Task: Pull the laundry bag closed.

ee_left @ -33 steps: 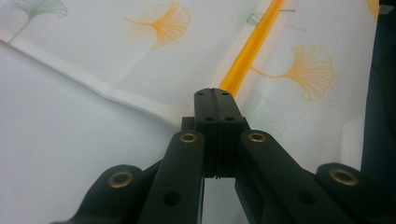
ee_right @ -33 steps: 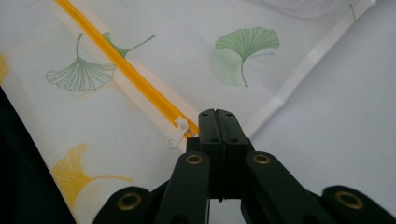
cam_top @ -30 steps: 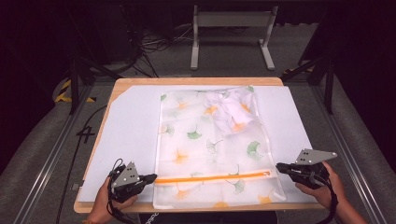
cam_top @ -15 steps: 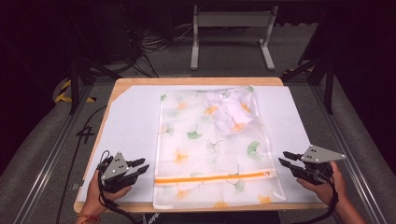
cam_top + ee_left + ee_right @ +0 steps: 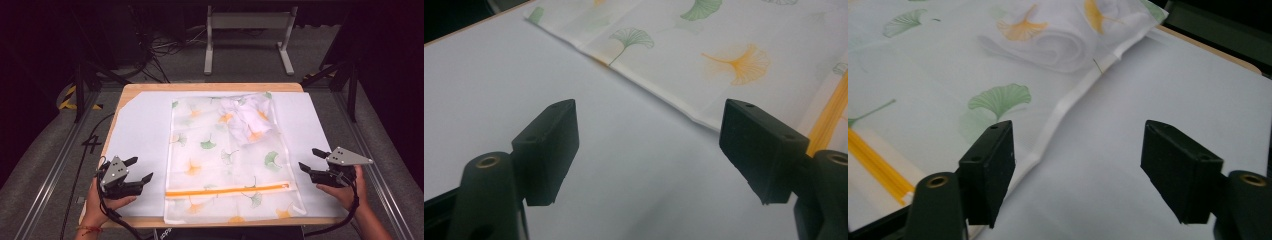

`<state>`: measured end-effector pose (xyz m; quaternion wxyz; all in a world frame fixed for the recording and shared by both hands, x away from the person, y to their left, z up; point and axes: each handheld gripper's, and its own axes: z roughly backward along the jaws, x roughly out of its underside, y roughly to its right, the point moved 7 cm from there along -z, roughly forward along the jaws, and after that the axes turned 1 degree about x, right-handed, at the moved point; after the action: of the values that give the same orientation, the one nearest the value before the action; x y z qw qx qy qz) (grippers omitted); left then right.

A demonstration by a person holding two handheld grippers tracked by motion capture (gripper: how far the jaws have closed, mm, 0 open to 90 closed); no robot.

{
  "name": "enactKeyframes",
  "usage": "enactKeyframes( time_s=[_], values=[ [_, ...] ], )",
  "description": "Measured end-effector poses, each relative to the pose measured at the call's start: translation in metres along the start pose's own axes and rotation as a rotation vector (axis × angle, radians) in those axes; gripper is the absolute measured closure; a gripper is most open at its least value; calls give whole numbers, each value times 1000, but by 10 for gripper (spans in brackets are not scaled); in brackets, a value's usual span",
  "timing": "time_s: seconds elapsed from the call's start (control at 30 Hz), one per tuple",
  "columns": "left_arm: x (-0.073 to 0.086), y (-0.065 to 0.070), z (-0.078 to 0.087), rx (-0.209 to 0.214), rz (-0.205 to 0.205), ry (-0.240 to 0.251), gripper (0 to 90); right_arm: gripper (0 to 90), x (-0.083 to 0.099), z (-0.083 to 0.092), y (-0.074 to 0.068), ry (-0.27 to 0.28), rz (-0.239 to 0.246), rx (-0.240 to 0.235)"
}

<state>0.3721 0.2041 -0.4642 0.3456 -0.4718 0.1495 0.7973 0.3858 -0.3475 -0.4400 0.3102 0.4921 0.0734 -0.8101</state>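
A translucent zip bag point(image 5: 220, 150) printed with green and orange ginkgo leaves lies flat on the white sheet point(image 5: 140, 135). Its orange zipper point(image 5: 225, 190) runs across near the front edge. A bundled white cloth point(image 5: 247, 117) sits inside at the bag's far right corner. My left gripper point(image 5: 140, 169) is open over the sheet, left of the bag and apart from it. In the left gripper view the bag's edge point(image 5: 649, 92) passes beyond the open jaws. My right gripper point(image 5: 310, 159) is open at the bag's right edge point(image 5: 1058, 117), and the cloth bundle point(image 5: 1058, 45) lies farther on.
The sheet covers a wooden table point(image 5: 200, 86) whose edges show at the back and front. Metal rails run along both sides point(image 5: 55, 165). A grey stand point(image 5: 247, 35) and cables point(image 5: 160, 47) sit on the floor beyond the table.
Both grippers have drawn outward from the bag's front corners. The left one moved left and away from the zipper's end; the right one moved right and a little farther back.
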Motion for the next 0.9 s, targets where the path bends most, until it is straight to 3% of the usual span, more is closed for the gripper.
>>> enactKeyframes(
  time_s=[0.07,0.3,0.4,0.57,0.9],
  values=[
    [7,-7,0,-20,23,-14,201,263,4,-1,4,1,-25,1],
    [23,-13,6,0,97,10,143,169,25,-1,13,-8,-66,32],
    [25,-12,9,5,129,32,132,168,30,0,15,1,-91,17],
    [29,-6,9,18,114,18,119,145,28,-2,16,10,-92,20],
    [28,0,6,28,81,-1,120,138,34,-11,9,-40,-60,51]
  ],
)
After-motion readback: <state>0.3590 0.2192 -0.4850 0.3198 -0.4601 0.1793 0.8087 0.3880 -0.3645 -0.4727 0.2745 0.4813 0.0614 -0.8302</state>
